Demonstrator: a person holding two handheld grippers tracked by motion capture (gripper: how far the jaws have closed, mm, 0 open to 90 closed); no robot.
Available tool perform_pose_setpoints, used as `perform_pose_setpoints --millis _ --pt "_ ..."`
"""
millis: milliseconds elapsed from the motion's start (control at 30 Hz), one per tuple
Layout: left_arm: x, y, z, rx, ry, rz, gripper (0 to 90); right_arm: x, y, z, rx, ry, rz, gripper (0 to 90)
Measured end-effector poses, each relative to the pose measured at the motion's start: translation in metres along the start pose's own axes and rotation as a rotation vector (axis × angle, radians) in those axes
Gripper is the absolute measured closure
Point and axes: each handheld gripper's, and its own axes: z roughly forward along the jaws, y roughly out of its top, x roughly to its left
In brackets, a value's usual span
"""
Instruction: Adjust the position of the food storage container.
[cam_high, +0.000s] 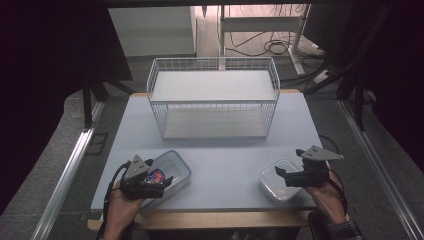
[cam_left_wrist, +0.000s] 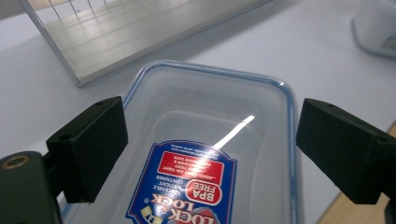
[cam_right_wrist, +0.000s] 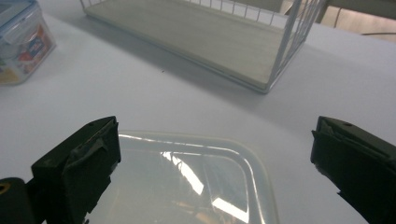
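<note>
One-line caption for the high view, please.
Open left tool over labelled container, open right tool over clear container, wire basket behind.

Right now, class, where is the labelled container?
In the high view, the labelled container lies near the table's front left, under the open left tool.

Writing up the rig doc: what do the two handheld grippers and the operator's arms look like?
Both grippers are black with two blocky black jaws. The left gripper and right gripper each carry a grey three-cornered plate on top. A black cable trails from each, back along the forearm. In the right gripper view the jaw pads look wrapped in dark tape. The right forearm wears a plaid sleeve; the left shows no sleeve.
</note>
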Motion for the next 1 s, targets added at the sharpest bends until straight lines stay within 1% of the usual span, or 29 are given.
perform_pose_setpoints --millis 33,67,100,167,200,267,300,333,367,400,433,500,533,600,633,667,733,800,833,867,900,933,1000 --pt "-0.001 0.0 0.0 0.005 0.009 0.008 9.4 0.001 0.0 -0.001 -0.01 -0.001 0.003 1.6" --pt "-0.003 0.0 0.0 0.012 0.015 0.008 9.5 0.001 0.001 -0.002 -0.016 -0.002 0.006 1.9" --pt "-0.003 0.001 0.0 0.02 0.015 0.013 9.5 0.001 0.002 -0.003 -0.016 0.0 0.014 2.6" --pt "-0.005 0.002 -0.002 0.014 0.024 0.015 9.5 0.002 0.002 -0.004 -0.009 -0.005 0.02 4.0" --pt "-0.005 0.003 -0.003 0.012 0.022 0.013 9.5 0.002 0.002 -0.005 -0.005 -0.007 0.025 4.2" --pt "-0.005 0.003 -0.006 0.003 0.017 0.005 9.4 0.002 0.001 -0.003 0.028 -0.002 0.028 2.6" --pt "-0.005 0.003 -0.006 0.003 0.017 0.005 9.1 0.002 0.001 -0.003 0.028 -0.002 0.028 2.6" --pt "-0.005 0.004 -0.007 0.0 0.009 -0.002 9.1 0.003 0.0 -0.002 0.043 0.002 0.026 1.1" --pt "-0.004 0.004 -0.007 0.001 0.008 -0.008 8.3 0.004 -0.002 -0.001 0.068 0.021 0.037 0.1" --pt "-0.004 0.004 -0.007 0.001 0.008 -0.008 8.3 0.004 -0.003 0.0 0.075 0.024 0.047 0.1" --pt "-0.004 0.003 -0.007 0.017 0.015 -0.007 8.0 0.005 -0.004 0.0 0.081 0.032 0.051 0.2" --pt "-0.004 0.002 -0.006 0.024 0.023 -0.005 7.6 0.007 -0.004 -0.001 0.102 0.033 0.041 3.2" --pt "-0.004 0.002 -0.006 0.025 0.024 -0.004 7.5 0.009 -0.003 -0.003 0.108 0.025 0.034 5.9" --pt "-0.004 0.002 -0.007 0.021 0.029 -0.002 7.3 0.011 -0.003 -0.007 0.114 0.026 0.025 13.2" --pt "-0.004 0.002 -0.007 0.021 0.029 -0.002 7.4 0.011 -0.003 -0.007 0.114 0.026 0.025 13.2" --pt "-0.004 0.002 -0.007 0.021 0.034 -0.004 7.4 0.013 -0.003 -0.011 0.116 0.027 0.025 24.0" --pt "-0.003 0.002 -0.007 0.021 0.036 -0.006 7.4 0.017 -0.003 -0.016 0.115 0.038 0.025 35.9" --pt "-0.003 0.002 -0.007 0.018 0.038 -0.008 7.5 0.021 -0.003 -0.021 0.116 0.064 0.018 48.0" --pt "-0.003 0.002 -0.007 0.018 0.038 -0.008 7.5 0.023 -0.003 -0.023 0.12 0.084 0.014 53.4" --pt "-0.004 0.003 -0.008 0.004 0.042 -0.006 7.6 0.026 -0.003 -0.025 0.123 0.101 0.012 58.4" --pt "-0.004 0.003 -0.008 0.004 0.042 -0.006 7.7 0.026 -0.003 -0.025 0.123 0.101 0.012 58.4" --pt "-0.005 0.003 -0.01 -0.008 0.041 -0.007 7.7 0.03 -0.004 -0.03 0.128 0.137 0.01 68.9" --pt "-0.005 0.003 -0.01 -0.01 0.043 -0.005 7.7 0.035 -0.005 -0.034 0.126 0.167 -0.002 77.3"
